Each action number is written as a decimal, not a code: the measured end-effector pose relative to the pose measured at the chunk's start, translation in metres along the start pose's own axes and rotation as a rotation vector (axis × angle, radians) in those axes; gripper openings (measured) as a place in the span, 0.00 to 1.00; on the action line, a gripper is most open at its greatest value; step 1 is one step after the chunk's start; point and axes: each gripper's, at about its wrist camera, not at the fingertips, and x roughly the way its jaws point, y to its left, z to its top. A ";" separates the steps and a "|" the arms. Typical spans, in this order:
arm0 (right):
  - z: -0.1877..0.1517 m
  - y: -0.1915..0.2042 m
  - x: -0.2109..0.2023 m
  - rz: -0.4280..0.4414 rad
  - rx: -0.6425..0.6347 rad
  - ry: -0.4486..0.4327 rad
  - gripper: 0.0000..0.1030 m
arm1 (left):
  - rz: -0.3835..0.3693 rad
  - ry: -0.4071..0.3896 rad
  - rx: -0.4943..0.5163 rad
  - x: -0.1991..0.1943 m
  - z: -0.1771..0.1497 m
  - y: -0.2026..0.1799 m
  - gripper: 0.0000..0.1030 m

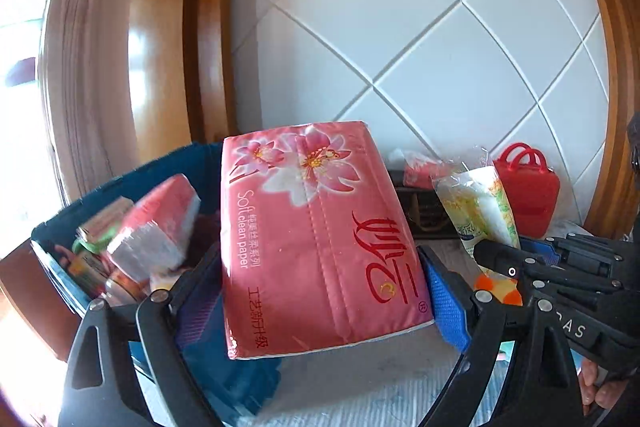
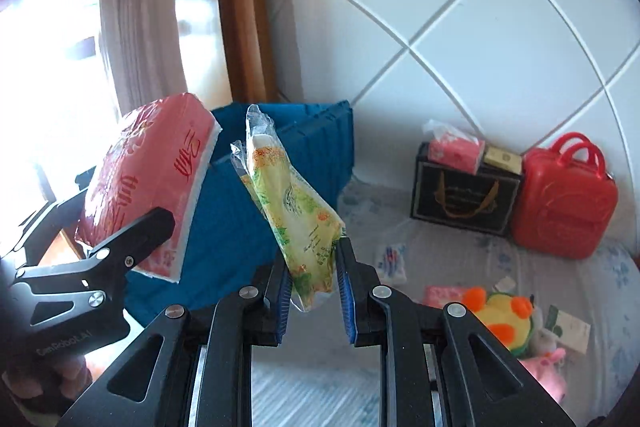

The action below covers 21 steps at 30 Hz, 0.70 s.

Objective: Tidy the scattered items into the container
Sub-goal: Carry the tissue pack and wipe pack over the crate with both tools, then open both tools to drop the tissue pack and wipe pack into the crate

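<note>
You are carrying a pink tissue pack (image 1: 320, 239) clamped in the left gripper (image 1: 320, 291) jaws and a yellow-green packet (image 2: 296, 223) pinched in the right gripper (image 2: 312, 291) jaws, both nearing the blue container (image 2: 308, 147) at far left. It is already holding several items, while a plush duck (image 2: 504, 319) and small packs are still lying on the counter (image 2: 440, 251) at near right.

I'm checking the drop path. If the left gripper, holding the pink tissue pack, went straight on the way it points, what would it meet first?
Probably the blue bin: the left gripper points at its near rim and the items inside, though depth is hard to judge.
</note>
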 end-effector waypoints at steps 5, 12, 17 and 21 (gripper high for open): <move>0.038 0.092 0.025 0.103 -0.018 -0.039 0.20 | 0.117 -0.017 0.016 0.011 0.025 0.101 0.89; 0.074 0.208 0.089 0.181 -0.027 0.011 0.20 | 0.199 0.176 0.042 0.067 0.017 0.237 0.89; 0.082 0.254 0.138 0.208 0.007 0.090 0.20 | 0.143 0.342 0.012 0.115 0.002 0.300 0.89; 0.078 0.280 0.166 0.217 0.010 0.167 0.20 | 0.089 0.376 0.051 0.141 0.006 0.312 0.90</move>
